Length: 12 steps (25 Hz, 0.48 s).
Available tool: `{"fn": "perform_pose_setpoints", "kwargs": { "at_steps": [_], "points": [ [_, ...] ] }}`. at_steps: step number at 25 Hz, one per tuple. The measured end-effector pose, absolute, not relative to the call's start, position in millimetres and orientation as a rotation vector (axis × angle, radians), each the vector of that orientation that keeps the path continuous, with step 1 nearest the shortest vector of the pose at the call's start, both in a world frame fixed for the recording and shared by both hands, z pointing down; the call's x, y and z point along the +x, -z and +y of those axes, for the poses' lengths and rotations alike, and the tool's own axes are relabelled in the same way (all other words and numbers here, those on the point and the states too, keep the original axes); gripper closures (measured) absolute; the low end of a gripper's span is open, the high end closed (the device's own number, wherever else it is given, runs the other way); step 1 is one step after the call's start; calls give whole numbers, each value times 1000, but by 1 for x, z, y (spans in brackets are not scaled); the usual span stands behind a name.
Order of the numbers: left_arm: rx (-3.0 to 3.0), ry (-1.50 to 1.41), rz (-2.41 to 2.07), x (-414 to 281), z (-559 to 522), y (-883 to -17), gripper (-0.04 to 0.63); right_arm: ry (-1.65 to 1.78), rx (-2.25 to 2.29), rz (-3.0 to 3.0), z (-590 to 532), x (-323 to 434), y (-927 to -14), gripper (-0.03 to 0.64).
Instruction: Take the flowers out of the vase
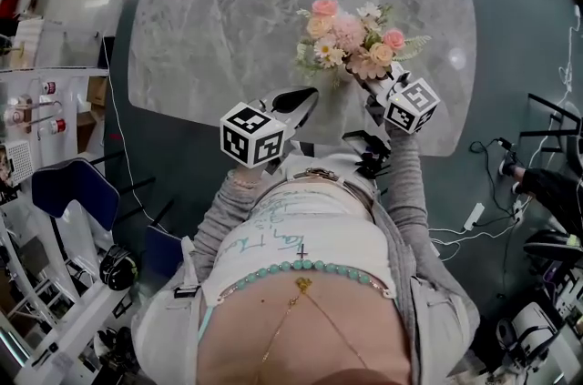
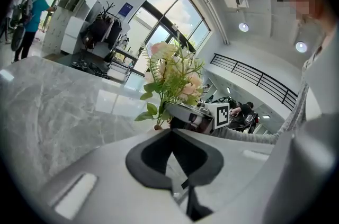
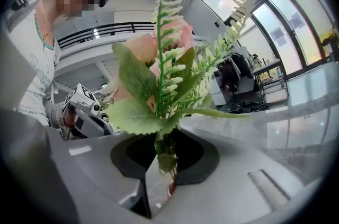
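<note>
A bouquet of pink, peach and white flowers (image 1: 351,39) with fern leaves leans over the grey marble table (image 1: 219,19). My right gripper (image 1: 366,85) is shut on the green stems (image 3: 161,138) just below the leaves, and the stems run down between its dark pads (image 3: 196,157). In the left gripper view the bouquet (image 2: 172,77) stands upright with the right gripper (image 2: 177,113) at its base. My left gripper (image 1: 305,98) hovers just left of the stems, shut with nothing in it (image 2: 170,135). No vase shows clearly; the stems' lower ends are hidden.
The table's near edge (image 1: 301,142) lies right under both grippers. Cables and a power strip (image 1: 474,215) lie on the floor at the right, and shelving (image 1: 36,110) stands at the left. A person in a teal top (image 2: 34,3) stands far off.
</note>
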<state>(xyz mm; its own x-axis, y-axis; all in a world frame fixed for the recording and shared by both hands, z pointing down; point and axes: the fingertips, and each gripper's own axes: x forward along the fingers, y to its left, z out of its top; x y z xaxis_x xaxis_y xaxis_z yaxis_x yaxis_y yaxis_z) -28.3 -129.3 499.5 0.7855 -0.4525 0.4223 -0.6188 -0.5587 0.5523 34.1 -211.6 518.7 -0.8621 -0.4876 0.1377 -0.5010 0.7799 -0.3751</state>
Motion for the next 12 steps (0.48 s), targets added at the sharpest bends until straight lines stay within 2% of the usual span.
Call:
{"fn": "perform_pose_setpoints", "kwargs": {
  "at_steps": [12],
  "points": [
    [2298, -306, -744, -35, -121, -487, 594, -562, 873, -2948, -199, 28, -491, 523]
  ]
}}
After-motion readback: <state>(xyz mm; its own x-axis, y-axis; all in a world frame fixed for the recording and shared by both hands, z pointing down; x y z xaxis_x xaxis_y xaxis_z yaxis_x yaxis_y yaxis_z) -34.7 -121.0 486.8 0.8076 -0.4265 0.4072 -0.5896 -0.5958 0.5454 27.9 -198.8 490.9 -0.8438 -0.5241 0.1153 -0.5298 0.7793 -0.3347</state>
